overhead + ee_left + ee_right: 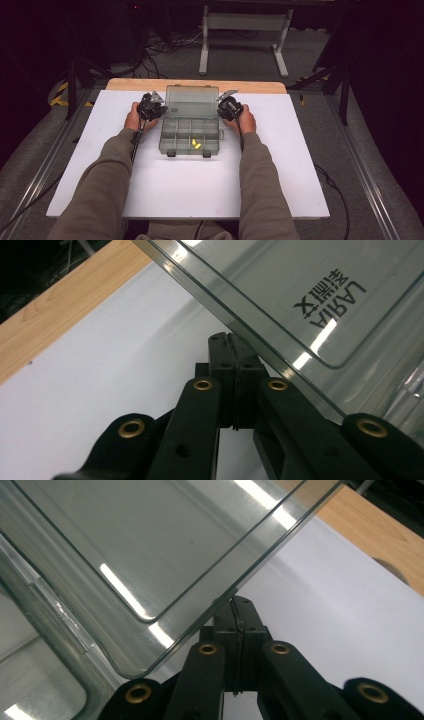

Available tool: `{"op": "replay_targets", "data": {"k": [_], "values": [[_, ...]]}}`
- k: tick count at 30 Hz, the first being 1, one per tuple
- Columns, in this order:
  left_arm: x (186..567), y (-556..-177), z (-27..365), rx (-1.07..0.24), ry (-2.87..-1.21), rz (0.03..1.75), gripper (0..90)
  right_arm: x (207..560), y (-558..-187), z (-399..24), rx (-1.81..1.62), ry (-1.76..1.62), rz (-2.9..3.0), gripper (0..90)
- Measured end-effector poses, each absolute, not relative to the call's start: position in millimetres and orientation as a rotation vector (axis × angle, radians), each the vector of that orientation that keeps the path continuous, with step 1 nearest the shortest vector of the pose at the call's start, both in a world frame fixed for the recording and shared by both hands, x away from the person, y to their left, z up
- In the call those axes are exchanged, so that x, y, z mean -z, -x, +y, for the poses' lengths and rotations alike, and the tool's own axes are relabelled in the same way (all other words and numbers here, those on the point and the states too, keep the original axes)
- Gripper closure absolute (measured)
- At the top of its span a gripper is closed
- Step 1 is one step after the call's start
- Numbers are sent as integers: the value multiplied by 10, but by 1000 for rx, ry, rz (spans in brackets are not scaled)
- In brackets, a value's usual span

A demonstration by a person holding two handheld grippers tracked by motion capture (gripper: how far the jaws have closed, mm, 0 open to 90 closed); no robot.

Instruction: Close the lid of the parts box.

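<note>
A clear grey compartment box sits mid-table with its lid raised and leaning back. Two small yellow pieces lie in a front compartment. My left gripper is at the lid's left edge and my right gripper at its right edge. In the left gripper view the gripper has its jaws pressed together, tips just under the lid rim, which carries printed lettering. In the right gripper view the gripper is likewise shut, tips tucked under the lid corner. Nothing shows between either pair of pads.
The box rests on a white board laid over a wooden tabletop. Behind the table stand a white metal frame and loose cables on the carpet. Metal rails run along both sides.
</note>
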State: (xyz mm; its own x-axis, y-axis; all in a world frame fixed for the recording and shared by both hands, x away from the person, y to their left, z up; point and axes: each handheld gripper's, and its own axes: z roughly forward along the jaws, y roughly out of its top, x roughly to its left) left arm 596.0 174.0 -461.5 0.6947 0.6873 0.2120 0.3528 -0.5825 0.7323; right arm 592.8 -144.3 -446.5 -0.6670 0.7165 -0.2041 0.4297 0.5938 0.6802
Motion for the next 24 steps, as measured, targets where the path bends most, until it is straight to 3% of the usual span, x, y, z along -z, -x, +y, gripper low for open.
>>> {"op": "replay_targets", "data": {"k": [24], "values": [[4406,-5881,1780,-724,-2120,763,900,4354,-5838,-1496,-964,-871,2223,900]]}}
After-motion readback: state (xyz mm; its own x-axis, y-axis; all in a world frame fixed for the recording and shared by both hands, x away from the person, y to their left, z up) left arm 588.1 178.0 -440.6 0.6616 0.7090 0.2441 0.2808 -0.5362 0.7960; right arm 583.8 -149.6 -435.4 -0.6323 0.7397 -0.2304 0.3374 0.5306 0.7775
